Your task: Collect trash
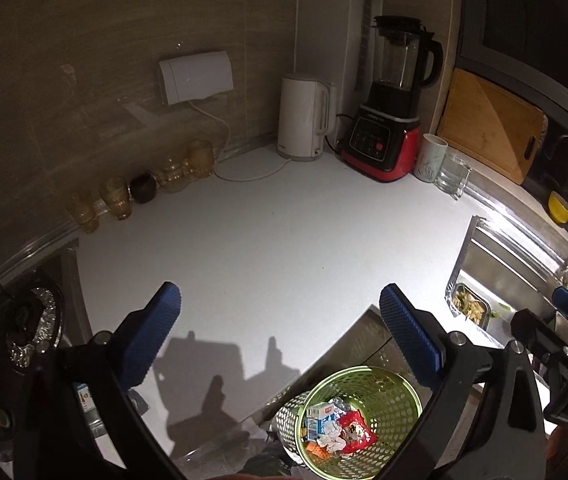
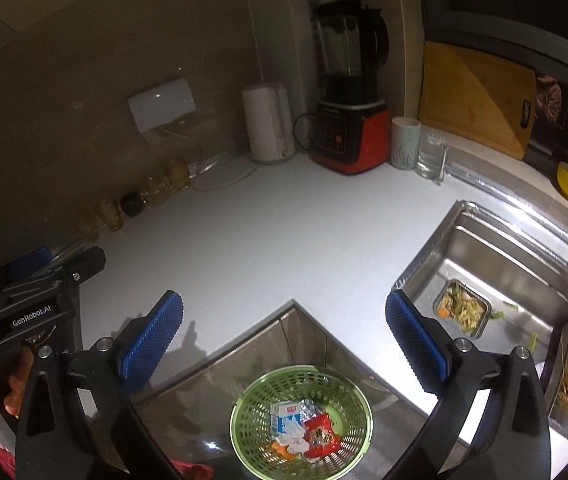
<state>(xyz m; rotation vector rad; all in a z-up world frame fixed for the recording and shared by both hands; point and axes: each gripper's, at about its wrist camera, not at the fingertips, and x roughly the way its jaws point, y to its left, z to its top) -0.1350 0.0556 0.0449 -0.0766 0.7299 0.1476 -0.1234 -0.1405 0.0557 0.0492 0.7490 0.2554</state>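
1. From the left wrist view we see the left gripper (image 1: 280, 334) spread wide, nothing between its two blue dimpled pads, hanging above the white countertop (image 1: 252, 248).
2. Down at five o'clock sits one green perforated basket (image 1: 360, 420), round and plastic, standing below the counter edge. The trash is inside it: one blue-and-white carton (image 1: 318, 420), one red crinkled wrapper (image 1: 358, 434), a scrap of silver foil and some white crumpled paper.
3. Along the wall at nine o'clock we count four amber ribbed glasses (image 1: 118, 198) and one dark round cup (image 1: 143, 188) among them.
4. At twelve to one o'clock: one white kettle (image 1: 304, 118), one black-and-red blender (image 1: 392, 120), one pale mug (image 1: 431, 157), one clear glass (image 1: 453, 174), one wooden cutting board (image 1: 492, 124) leaning upright.
5. At three o'clock, one steel sink (image 1: 496, 264) holding one rectangular metal tray of food scraps (image 1: 470, 309).
6. Over to the right wrist view: the right gripper (image 2: 284, 336) is also wide apart and holding nothing, same blue textured pads.
7. The green basket (image 2: 302, 416) lies at six o'clock, carton (image 2: 284, 418) and red wrapper (image 2: 320, 436) side by side within.
8. At nine o'clock the left gripper's black body shows, with a hand (image 2: 16, 380) behind it.
9. The sink (image 2: 496, 264) fills three to four o'clock, one food tray (image 2: 462, 309) in its basin.
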